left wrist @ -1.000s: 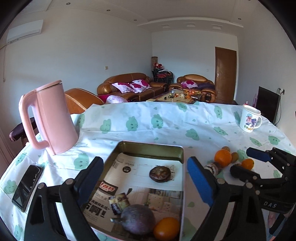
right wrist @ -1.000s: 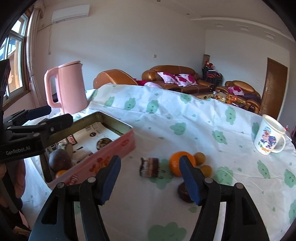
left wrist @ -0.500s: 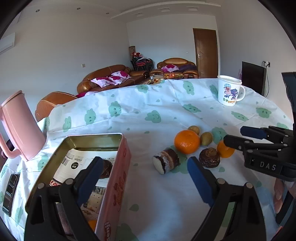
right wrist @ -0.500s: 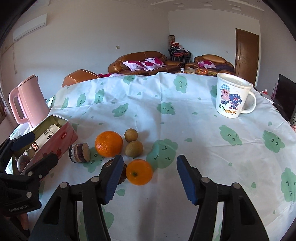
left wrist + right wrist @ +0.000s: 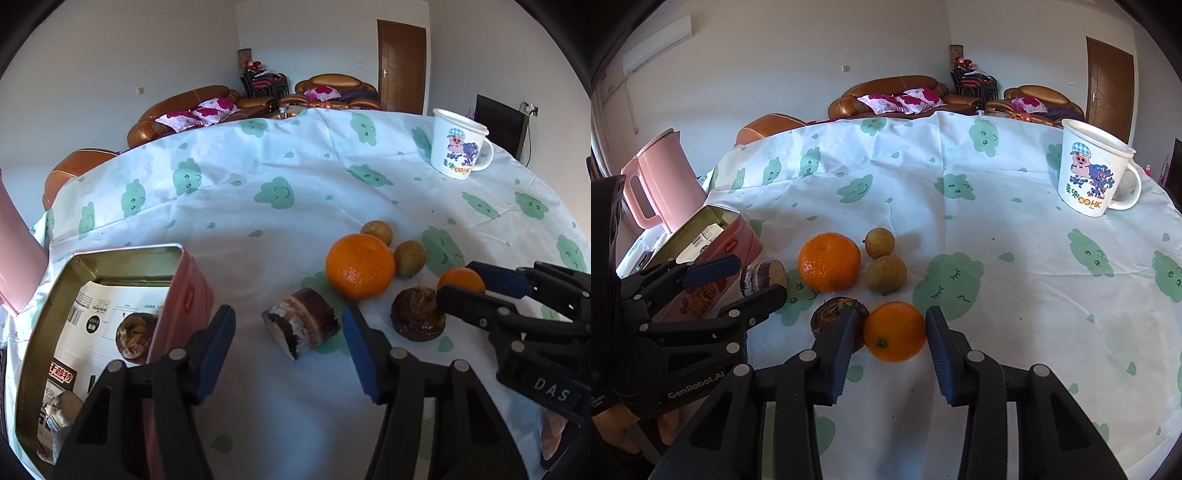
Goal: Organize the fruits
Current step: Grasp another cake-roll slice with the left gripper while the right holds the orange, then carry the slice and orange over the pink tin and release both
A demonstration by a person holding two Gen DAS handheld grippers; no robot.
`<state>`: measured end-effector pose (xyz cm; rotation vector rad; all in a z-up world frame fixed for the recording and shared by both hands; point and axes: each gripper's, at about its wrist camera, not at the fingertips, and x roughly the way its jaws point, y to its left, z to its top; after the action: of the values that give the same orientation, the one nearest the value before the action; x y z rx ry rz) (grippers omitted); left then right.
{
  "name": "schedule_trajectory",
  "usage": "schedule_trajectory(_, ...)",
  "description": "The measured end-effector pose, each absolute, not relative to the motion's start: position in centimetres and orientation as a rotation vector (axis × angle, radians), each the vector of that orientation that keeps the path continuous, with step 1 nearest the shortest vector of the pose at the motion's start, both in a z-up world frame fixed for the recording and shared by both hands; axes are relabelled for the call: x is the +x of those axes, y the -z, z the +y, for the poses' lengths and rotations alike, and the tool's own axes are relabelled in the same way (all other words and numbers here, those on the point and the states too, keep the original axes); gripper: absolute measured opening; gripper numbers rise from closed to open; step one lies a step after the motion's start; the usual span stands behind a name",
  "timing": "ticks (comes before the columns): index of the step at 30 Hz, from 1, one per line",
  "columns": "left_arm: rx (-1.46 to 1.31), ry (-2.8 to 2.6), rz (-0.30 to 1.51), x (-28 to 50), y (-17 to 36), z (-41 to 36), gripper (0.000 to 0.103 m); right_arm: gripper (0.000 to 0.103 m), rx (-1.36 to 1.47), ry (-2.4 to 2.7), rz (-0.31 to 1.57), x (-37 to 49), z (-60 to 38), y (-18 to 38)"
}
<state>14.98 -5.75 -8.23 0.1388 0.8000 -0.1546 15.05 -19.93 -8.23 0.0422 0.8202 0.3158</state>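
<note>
My left gripper [image 5: 290, 339] is open around a short purple-brown cane piece [image 5: 301, 323] lying on the cloth. My right gripper [image 5: 890, 338] is open with its fingers on both sides of a small orange [image 5: 894, 331]; it also shows in the left wrist view [image 5: 461, 279]. A dark round fruit [image 5: 833, 314] sits just left of it. A big orange [image 5: 359, 266] and two small brown-yellow fruits [image 5: 881, 242] [image 5: 886, 273] lie behind. The open pink tin [image 5: 186, 295] at the left holds paper and several dark fruits [image 5: 131, 334].
A pink kettle [image 5: 661, 181] stands at the far left behind the tin. A white cartoon mug [image 5: 1093, 170] stands at the back right. The table wears a white cloth with green faces [image 5: 953, 284]. Sofas stand beyond the table.
Both grippers have moved forward and down to the fruit. The left now straddles the cane piece, the right now straddles the small orange with its jaws narrower.
</note>
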Motion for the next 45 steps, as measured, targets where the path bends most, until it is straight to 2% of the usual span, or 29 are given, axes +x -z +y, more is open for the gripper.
schedule_trajectory(2,0.146,0.163,0.805,15.2,8.3,-6.0,0.045,0.039,0.085,-0.331,0.832,15.4,-20.5,8.4)
schedule_trajectory(3,0.149,0.162,0.806,15.2,8.4,-6.0,0.045,0.037,0.103,-0.337,0.836,15.5,-20.8,8.5)
schedule_trajectory(23,0.1,0.126,0.589,12.2,5.6,-4.5,0.044,0.035,0.054,-0.341,0.668,13.0,-20.4,6.3)
schedule_trajectory(45,0.085,0.098,0.459,9.8,4.5,-4.1,0.044,0.035,-0.007,-0.322,0.492,10.0,-20.1,4.6)
